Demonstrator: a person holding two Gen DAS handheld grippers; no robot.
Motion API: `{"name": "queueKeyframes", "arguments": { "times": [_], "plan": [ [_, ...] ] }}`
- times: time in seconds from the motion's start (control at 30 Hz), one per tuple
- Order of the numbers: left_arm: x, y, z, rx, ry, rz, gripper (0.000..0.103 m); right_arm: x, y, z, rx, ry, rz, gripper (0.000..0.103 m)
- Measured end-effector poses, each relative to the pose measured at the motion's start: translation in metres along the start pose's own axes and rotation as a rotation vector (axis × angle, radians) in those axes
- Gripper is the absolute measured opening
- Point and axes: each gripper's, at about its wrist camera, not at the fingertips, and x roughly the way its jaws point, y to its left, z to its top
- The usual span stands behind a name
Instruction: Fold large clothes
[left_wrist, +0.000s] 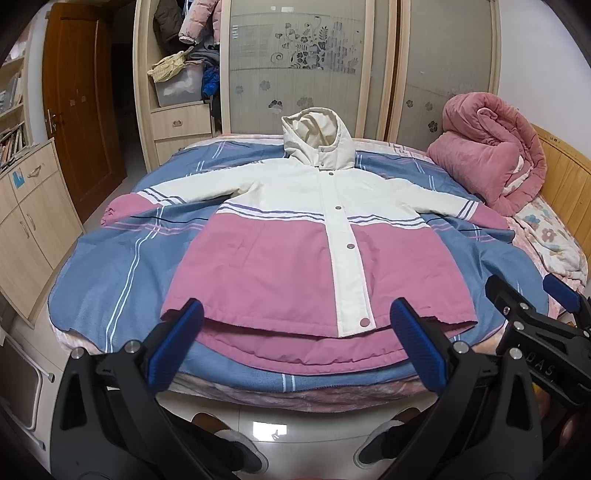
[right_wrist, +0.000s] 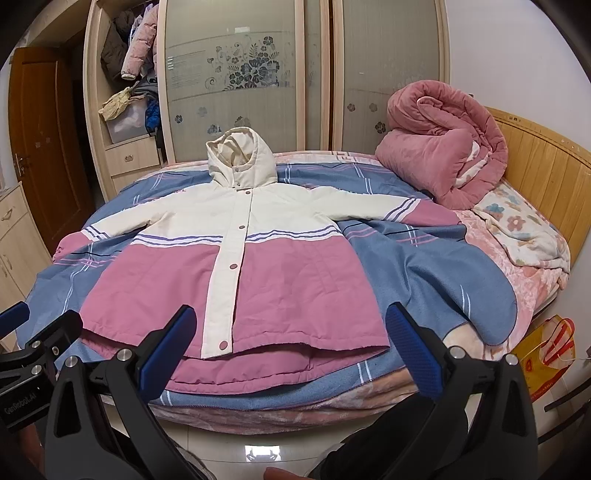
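A hooded jacket (left_wrist: 280, 258) (right_wrist: 258, 280), cream on top and pink below, lies face up and buttoned on the bed, sleeves spread to both sides, hood toward the wardrobe. My left gripper (left_wrist: 295, 317) hovers open just short of the hem, nothing between its blue pads. My right gripper (right_wrist: 291, 325) also stands open near the hem, holding nothing. In the left wrist view the right gripper (left_wrist: 532, 291) shows at the right edge; in the right wrist view part of the left gripper shows at the left edge.
A blue striped blanket (left_wrist: 110, 266) (right_wrist: 424, 266) covers the bed under the jacket. A rolled pink quilt (left_wrist: 487, 166) (right_wrist: 443, 162) sits at the far right by the wooden headboard (right_wrist: 546, 177). A wardrobe (right_wrist: 240, 74) stands behind. A person's slippered feet (left_wrist: 236, 446) stand on the tiled floor. A yellow bag (right_wrist: 546, 354) lies right of the bed.
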Motion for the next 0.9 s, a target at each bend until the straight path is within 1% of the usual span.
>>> {"name": "queueKeyframes", "arguments": {
  "times": [0.2,0.37,0.5,0.67,0.73,0.8,0.87,0.9],
  "plan": [
    [0.011,0.000,0.001,0.002,0.014,-0.006,0.101,0.012,0.000,0.000,0.005,0.011,-0.007,0.102],
    [0.027,-0.002,0.014,0.015,0.017,-0.016,0.101,0.025,-0.004,0.003,0.014,0.017,-0.014,0.102],
    [0.044,-0.003,0.030,0.021,0.011,-0.031,0.101,0.040,-0.015,0.009,0.030,0.028,-0.044,0.102],
    [0.083,-0.013,0.059,0.058,-0.004,-0.041,0.101,0.060,-0.034,0.020,0.051,0.029,-0.108,0.102],
    [0.103,-0.016,0.069,0.063,-0.009,-0.069,0.101,0.068,-0.044,0.025,0.060,0.021,-0.128,0.102],
    [0.127,-0.020,0.073,0.072,-0.005,-0.083,0.101,0.082,-0.060,0.032,0.072,0.020,-0.114,0.102],
    [0.157,-0.021,0.067,0.079,-0.001,-0.084,0.101,0.094,-0.081,0.035,0.101,0.033,-0.107,0.102],
    [0.169,-0.020,0.063,0.077,0.003,-0.089,0.101,0.100,-0.096,0.036,0.134,0.022,-0.087,0.102]
  ]
}}
